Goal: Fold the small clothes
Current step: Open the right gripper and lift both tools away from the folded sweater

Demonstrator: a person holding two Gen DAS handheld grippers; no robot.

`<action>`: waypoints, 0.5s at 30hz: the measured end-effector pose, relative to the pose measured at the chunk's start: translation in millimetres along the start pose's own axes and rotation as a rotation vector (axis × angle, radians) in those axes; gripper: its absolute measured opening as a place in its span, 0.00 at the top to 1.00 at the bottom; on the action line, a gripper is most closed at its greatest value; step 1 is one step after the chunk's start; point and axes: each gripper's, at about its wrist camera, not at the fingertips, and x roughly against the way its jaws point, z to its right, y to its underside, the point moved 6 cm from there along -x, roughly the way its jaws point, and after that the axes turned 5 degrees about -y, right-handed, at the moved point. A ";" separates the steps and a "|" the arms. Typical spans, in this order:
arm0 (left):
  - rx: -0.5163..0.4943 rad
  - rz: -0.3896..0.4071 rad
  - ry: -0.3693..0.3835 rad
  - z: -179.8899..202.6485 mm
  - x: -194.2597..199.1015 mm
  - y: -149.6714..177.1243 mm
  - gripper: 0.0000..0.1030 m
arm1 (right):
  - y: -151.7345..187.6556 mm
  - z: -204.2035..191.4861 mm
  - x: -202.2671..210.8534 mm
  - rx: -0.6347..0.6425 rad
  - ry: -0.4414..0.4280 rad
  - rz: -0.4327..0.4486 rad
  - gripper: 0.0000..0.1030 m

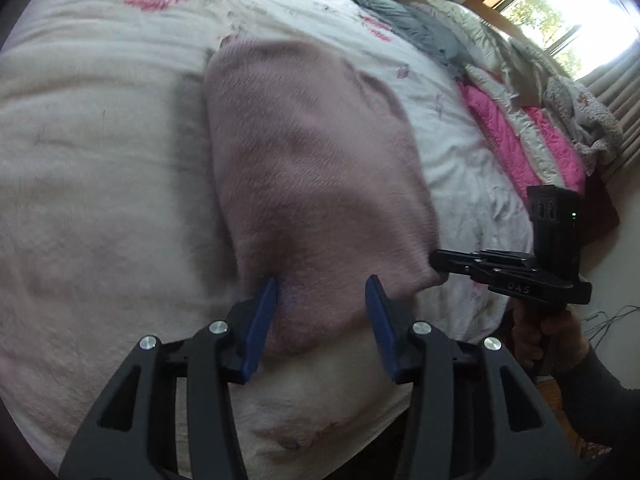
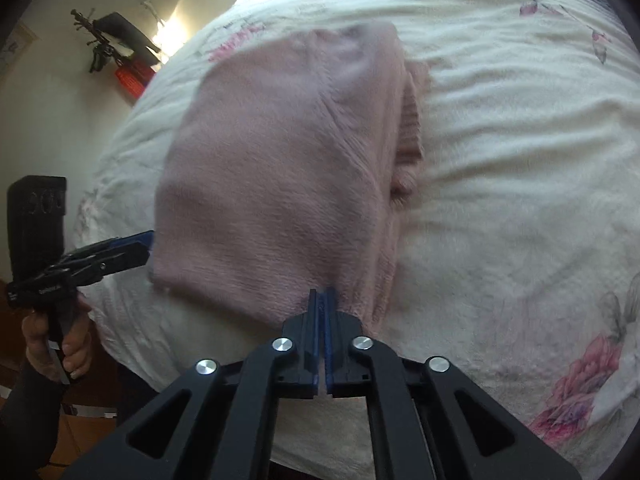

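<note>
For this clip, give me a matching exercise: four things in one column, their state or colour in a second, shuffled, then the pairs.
Things:
1. left tool
2. right tool
3. pink knitted garment
4. quilt by the window

States:
A. shut on the garment's near edge
B. bright pink and cream, bunched up
C. fingers apart over the garment
D. pale pink, spread on the floral bedspread

Pairs: 1-C, 2-A, 3-D, 4-B
</note>
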 end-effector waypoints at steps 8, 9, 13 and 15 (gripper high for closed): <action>0.070 0.015 -0.170 5.4 24.6 8.8 0.26 | 6.0 -23.6 50.9 0.050 0.107 0.113 0.43; 0.069 0.035 -0.185 10.7 37.6 12.8 0.21 | 9.6 -28.7 62.0 0.060 0.156 0.135 0.22; 0.017 0.131 -0.269 44.2 97.0 34.7 0.07 | 30.6 -58.2 108.8 0.114 0.304 0.221 0.04; -0.022 0.179 -0.348 62.2 127.9 46.5 0.06 | 41.1 -72.0 128.8 0.114 0.340 0.238 0.04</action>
